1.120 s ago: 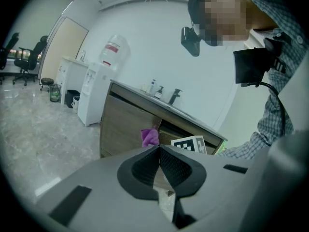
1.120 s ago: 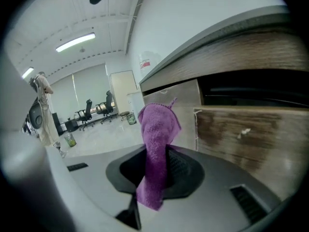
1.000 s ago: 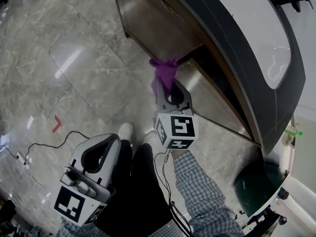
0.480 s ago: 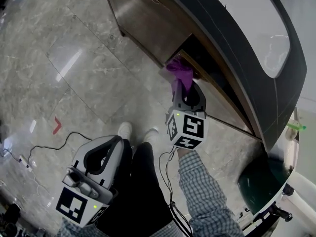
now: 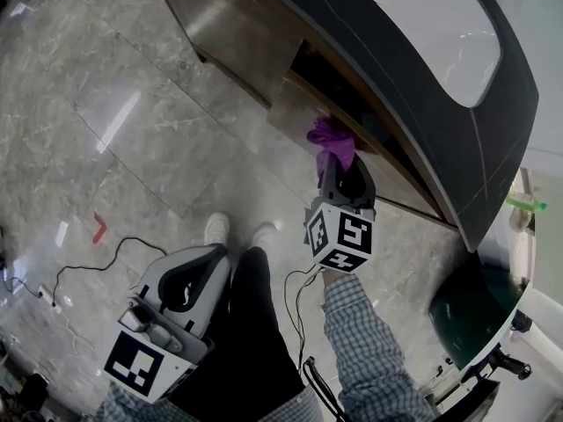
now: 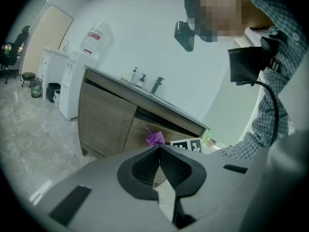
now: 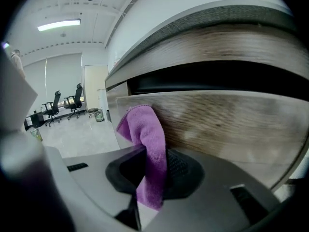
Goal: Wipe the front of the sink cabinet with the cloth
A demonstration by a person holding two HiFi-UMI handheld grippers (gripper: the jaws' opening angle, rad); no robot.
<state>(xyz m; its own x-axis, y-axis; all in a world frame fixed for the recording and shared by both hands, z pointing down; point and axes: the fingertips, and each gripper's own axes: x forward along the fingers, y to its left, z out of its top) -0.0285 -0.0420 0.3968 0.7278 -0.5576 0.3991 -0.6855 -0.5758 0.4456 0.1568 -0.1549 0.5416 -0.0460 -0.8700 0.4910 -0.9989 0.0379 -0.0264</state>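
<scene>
My right gripper (image 5: pixel 339 163) (image 7: pixel 153 161) is shut on a purple cloth (image 5: pixel 332 141) (image 7: pixel 145 144), whose bunched top presses on the wooden front of the sink cabinet (image 5: pixel 369 161) (image 7: pixel 227 124), just below the dark gap under the countertop. The cloth (image 6: pixel 155 138) also shows small in the left gripper view, against the cabinet front (image 6: pixel 108 122). My left gripper (image 5: pixel 186 275) (image 6: pixel 159 164) hangs low by the person's leg, away from the cabinet, jaws shut with nothing between them.
A dark curved countertop (image 5: pixel 413 86) with a white basin (image 5: pixel 431 33) overhangs the cabinet. A dark green bin (image 5: pixel 466 310) stands at the right. A black cable (image 5: pixel 88 258) and a red floor mark (image 5: pixel 99 228) lie on the marble floor. A water dispenser (image 6: pixel 79 76) stands left of the cabinet.
My right gripper has carried the cloth rightward along the cabinet front, from the left door's edge onto the panel under the basin. The left gripper has stayed put.
</scene>
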